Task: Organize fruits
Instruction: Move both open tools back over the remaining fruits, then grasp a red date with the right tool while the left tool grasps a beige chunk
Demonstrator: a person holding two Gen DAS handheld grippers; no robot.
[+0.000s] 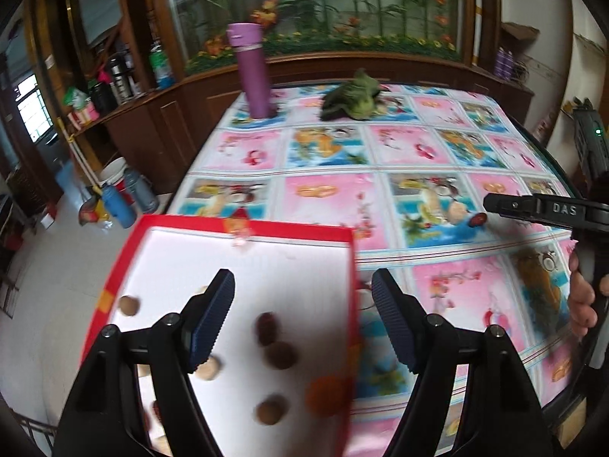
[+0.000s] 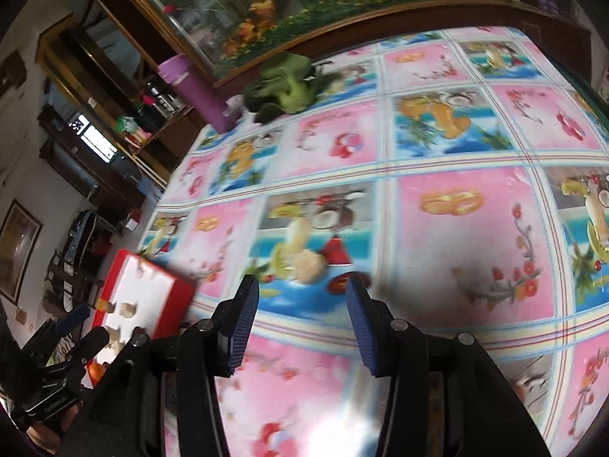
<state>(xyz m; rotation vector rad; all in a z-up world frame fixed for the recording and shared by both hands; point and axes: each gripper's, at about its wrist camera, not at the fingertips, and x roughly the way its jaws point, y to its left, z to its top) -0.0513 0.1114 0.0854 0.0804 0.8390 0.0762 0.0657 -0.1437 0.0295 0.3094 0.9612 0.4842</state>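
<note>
A red-rimmed white tray (image 1: 243, 228) sits at the table's near left corner and holds several small fruits: tan longans (image 1: 208, 368), a dark red date (image 1: 267, 328), a brown round one (image 1: 281, 355) and an orange one (image 1: 327, 396). My left gripper (image 1: 302, 297) is open and empty, hovering over the tray's right side. A loose red date (image 1: 478, 219) lies on the tablecloth near the right gripper's tip (image 1: 495, 202). In the right wrist view my right gripper (image 2: 300, 297) is open, with that date (image 2: 338, 285) just beyond its right finger. The tray (image 2: 152, 285) shows at the left.
A purple bottle (image 1: 252, 72) and a green leafy vegetable (image 1: 354, 97) stand at the far end of the table, which has a fruit-print cloth (image 1: 399, 152). The table's left edge drops to the floor, where bottles and a bucket (image 1: 114, 179) stand.
</note>
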